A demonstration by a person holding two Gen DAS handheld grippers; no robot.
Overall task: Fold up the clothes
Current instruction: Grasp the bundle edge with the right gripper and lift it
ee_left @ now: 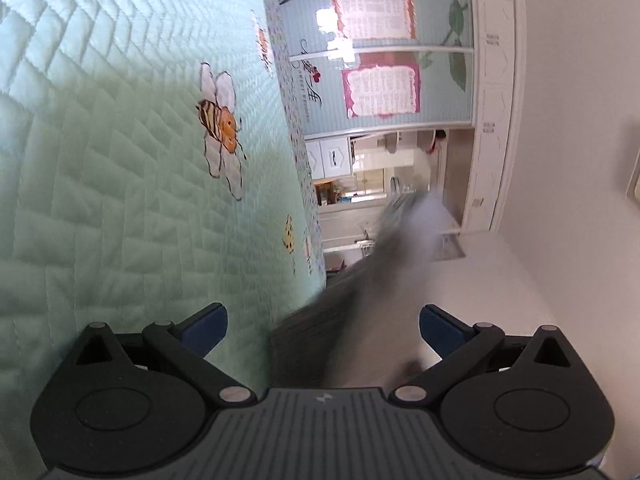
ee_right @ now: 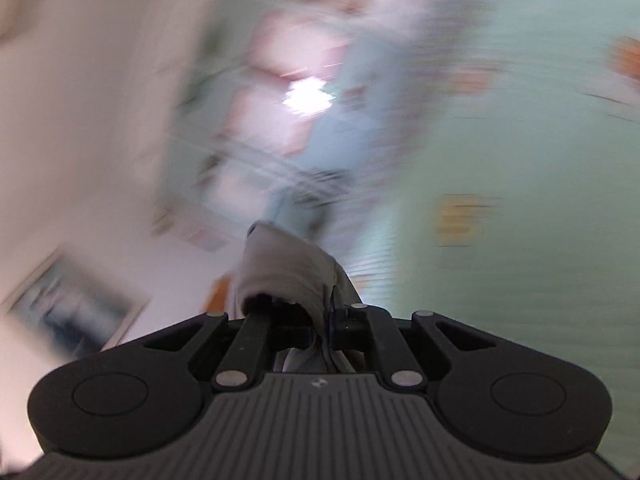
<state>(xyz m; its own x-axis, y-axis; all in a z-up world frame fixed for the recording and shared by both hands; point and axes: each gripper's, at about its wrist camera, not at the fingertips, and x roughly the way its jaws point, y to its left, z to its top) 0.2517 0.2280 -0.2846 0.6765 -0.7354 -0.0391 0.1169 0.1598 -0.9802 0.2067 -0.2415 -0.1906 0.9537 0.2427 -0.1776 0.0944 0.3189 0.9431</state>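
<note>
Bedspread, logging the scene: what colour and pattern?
Mint-green quilted bedspread with bee-and-daisy motifs; clearest in the left wrist view.

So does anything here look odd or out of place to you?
One thing: a grey cloth hangs blurred in the air between the wide-open blue fingers of the left claw, which isn't gripping it. The right claw is pinched shut on grey cloth. The green quilt looks smooth.

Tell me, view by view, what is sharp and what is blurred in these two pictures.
Left wrist view: quilted bedspread and left gripper sharp, the grey garment between its open jaws smeared; fisheye bends the door frame. Right wrist view: background streaked by motion blur, only the right gripper and its pinched grey cloth crisp.
</note>
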